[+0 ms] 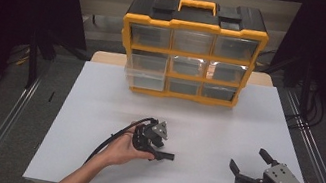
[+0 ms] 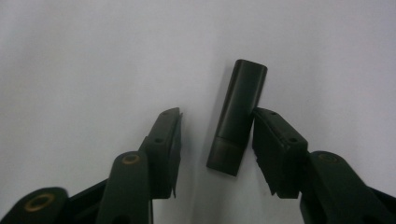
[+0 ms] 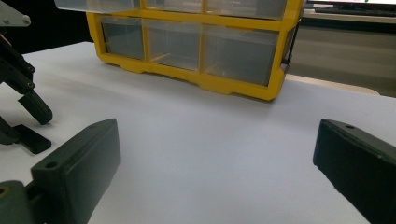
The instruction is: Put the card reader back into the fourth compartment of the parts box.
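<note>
Scene: A person works two grippers over a white table (image 1: 96, 110), a yellow drawer cabinet (image 1: 191, 51) standing at the table's 12 o'clock edge.

Left gripper (image 1: 161, 148): Angled down near table centre, jaws parted around a small black bar (image 2: 237, 116) lying flat on the sheet. One jaw touches the bar's side; the other stands clear, so nothing is clamped.

Why so held: Judging by the straddle, the jaws are lined up either to close on the bar or to let it lie; the frames do not settle which.

Right gripper (image 1: 247, 163): At 5 o'clock, jaws spread wide and empty, low over bare table, apparently waiting out of the way.

Cabinet: One clear drawer (image 1: 145, 72), middle row at the 9 o'clock side, juts forward of its neighbours, possibly meant for the bar.

Hard to make out: Drawer contents are lost in glare and dimness. What the bar is cannot be told. The dark surroundings swallow everything beyond the table.
</note>
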{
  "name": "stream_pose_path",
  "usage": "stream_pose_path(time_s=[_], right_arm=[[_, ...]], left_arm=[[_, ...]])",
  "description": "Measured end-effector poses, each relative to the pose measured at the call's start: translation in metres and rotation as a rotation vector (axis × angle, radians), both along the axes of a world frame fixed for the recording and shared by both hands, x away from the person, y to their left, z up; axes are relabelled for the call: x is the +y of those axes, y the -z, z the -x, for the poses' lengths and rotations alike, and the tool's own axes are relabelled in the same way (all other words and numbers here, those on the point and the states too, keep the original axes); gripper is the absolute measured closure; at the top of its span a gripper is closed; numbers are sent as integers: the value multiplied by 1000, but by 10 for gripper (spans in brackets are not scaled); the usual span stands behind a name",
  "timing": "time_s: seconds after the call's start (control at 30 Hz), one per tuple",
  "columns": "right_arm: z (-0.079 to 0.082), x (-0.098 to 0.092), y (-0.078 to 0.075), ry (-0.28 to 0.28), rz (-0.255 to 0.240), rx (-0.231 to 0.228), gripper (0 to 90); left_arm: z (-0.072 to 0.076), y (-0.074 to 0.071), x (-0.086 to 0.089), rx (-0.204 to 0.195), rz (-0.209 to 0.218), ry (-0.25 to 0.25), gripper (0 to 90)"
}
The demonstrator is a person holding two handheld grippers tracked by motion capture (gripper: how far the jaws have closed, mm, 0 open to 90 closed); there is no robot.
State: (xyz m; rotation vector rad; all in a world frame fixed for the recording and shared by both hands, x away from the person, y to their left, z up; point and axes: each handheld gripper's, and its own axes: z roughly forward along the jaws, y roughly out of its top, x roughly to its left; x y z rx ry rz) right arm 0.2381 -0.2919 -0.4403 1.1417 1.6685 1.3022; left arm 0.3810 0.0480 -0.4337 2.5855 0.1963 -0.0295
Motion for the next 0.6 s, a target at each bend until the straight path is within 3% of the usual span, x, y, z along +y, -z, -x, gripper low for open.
stream_pose_path(time_s=[0.07,0.3,0.37,0.6], right_arm=[[0,0,0,-1,1,0,9],[-1,1,1,-3,3,3,10],[-1,1,1,-4,2,3,9],[-2,1,1,-4,4,10,10]], left_arm=[[1,0,-1,0,-4,-10,566],[1,-2,-5,13,-19,33,685],[0,-2,-6,9,-24,54,698],[-2,-2,-7,20,-21,56,709]])
